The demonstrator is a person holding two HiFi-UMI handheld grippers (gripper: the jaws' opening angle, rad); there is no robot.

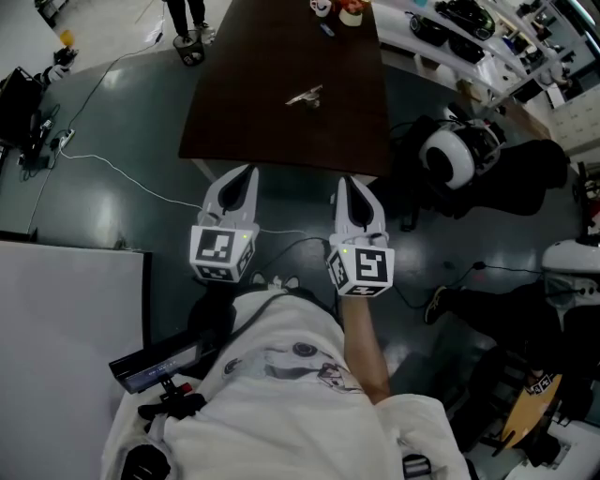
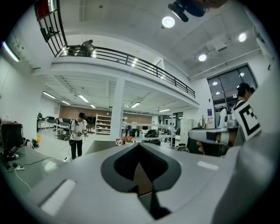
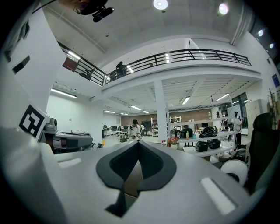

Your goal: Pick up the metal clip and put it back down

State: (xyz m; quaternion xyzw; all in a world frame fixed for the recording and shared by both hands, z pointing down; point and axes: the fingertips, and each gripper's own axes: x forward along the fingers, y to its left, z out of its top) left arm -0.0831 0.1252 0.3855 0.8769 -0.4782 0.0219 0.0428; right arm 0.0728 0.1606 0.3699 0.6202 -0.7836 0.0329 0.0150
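The metal clip [image 1: 306, 97] lies alone near the middle of the dark brown table [image 1: 244, 112] in the head view. Both grippers are held side by side short of the table's near edge, over the floor, pointing toward it. My left gripper [image 1: 247, 172] is shut with nothing in it; in its own view the jaws [image 2: 139, 145] meet at the tip. The right gripper [image 1: 345, 182] is shut and empty too, its jaws [image 3: 139, 142] closed together in the right gripper view. The clip does not show in either gripper view.
Small cups and items [image 1: 337, 9] stand at the table's far end. A white helmet [image 1: 448, 156] rests on a dark chair to the right. A white cable [image 1: 122, 173] runs across the floor at left, near a white board [image 1: 66, 319]. A person [image 1: 187, 23] stands beyond the table.
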